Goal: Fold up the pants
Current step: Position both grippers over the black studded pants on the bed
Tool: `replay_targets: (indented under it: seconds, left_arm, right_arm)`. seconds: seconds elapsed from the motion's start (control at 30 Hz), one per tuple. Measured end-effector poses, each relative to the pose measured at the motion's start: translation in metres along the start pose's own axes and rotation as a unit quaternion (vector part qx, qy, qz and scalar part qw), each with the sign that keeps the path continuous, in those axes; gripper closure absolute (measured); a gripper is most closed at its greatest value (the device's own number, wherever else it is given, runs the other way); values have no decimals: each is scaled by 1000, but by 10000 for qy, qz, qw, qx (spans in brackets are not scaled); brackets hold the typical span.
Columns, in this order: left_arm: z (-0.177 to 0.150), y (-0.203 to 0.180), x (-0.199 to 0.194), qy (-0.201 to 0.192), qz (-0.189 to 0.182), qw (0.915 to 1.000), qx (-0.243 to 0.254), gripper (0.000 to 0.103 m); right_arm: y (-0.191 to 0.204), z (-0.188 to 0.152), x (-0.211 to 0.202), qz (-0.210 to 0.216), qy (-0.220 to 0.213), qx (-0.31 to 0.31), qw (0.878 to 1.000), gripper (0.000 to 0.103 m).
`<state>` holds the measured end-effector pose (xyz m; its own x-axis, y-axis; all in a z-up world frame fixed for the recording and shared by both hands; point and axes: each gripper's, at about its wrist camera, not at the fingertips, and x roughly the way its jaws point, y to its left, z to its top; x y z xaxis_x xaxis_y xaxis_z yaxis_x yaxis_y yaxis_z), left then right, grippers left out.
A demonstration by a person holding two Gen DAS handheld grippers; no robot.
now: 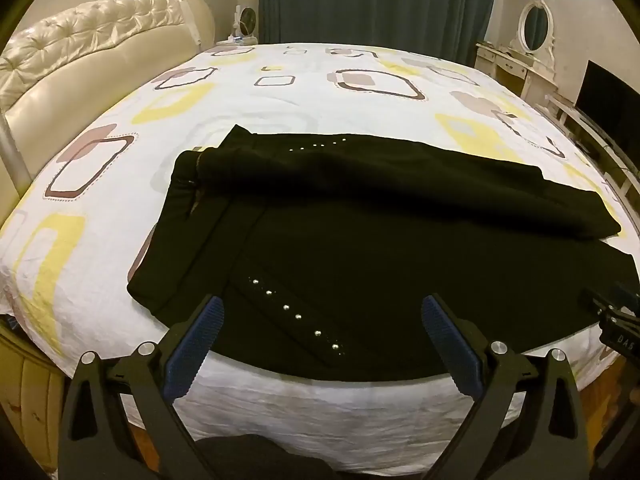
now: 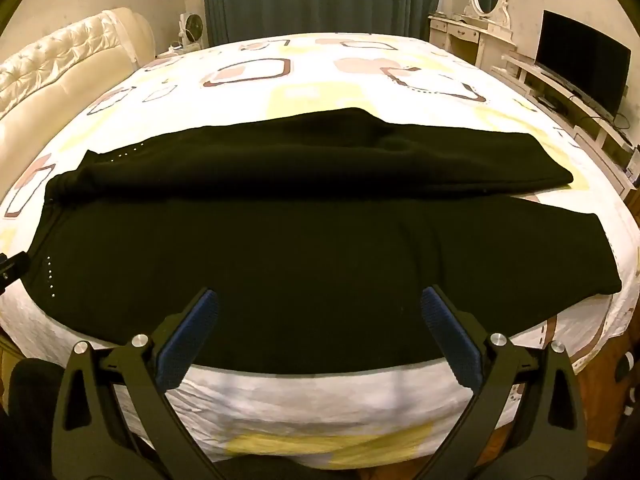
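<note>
Here, in the left wrist view, the left gripper (image 1: 320, 312) fills the bottom of the frame with its jaws spread wide and nothing between the blue pads (image 1: 192, 350). The black pants (image 1: 360, 240) lie flat across the middle of the frame on the bed (image 1: 100, 220), whose sheet is white with yellow and brown squares. The waistband sits at centre left, the legs run toward the right edge, and a row of silver studs (image 1: 296, 314) shows just above the pads. Part of the right gripper (image 1: 616, 312) juts in at the right edge, over the pants.

In the right wrist view, the right gripper (image 2: 318, 310) sits at the bottom, jaws likewise spread and empty. The pants (image 2: 320, 240) stretch across the centre of the frame, the two legs lying side by side and ending at the right. A television (image 2: 580, 64) stands at upper right.
</note>
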<state>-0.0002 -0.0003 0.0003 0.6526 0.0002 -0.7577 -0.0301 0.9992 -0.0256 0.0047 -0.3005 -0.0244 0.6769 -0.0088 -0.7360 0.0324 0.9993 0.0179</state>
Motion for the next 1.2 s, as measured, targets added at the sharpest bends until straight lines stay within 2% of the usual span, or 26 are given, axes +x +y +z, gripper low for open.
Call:
replay_targets:
  seconds: [0.37, 0.57, 0.7, 0.8, 0.87, 0.97, 1.07, 1.13, 1.2]
  left_arm:
    - [-2, -13, -3, -85, -25, 9998, 175, 4]
    - [2, -8, -13, -310, -38, 9991, 272, 4]
    - [8, -2, -16, -407, -79, 9988, 242, 4]
    - [9, 2, -15, -421, -132, 9988, 226, 4]
    - [9, 2, -15, -449, -180, 9985, 260, 4]
    - [10, 1, -11, -465, -233, 9981, 323, 4]
    - [9, -2, -6, -457, -378, 9978, 309, 4]
    - [8, -5, -1, -417, -362, 9979, 341, 4]
    - [6, -6, 6, -270, -311, 9986, 341, 4]
  right_arm:
    - [-3, 4, -1, 260, 49, 74, 9996, 2]
    - [-13, 14, -3, 1035, 169, 147, 9944, 2]
    - [-37, 32, -15, 1809, 169, 67, 9833, 2]
    - [-84, 46, -26, 2273, 139, 130, 9736, 2]
    - [-133, 54, -29, 2285, 142, 334, 9729, 2]
    - [-220, 56, -25, 1971, 158, 907, 9760, 2]
    - [-306, 54, -14, 1343, 202, 1575, 9781, 2]
    - [-356, 49, -4, 975, 256, 1986, 9749, 2]
    - [-390, 44, 4, 774, 261, 2309, 9695, 3]
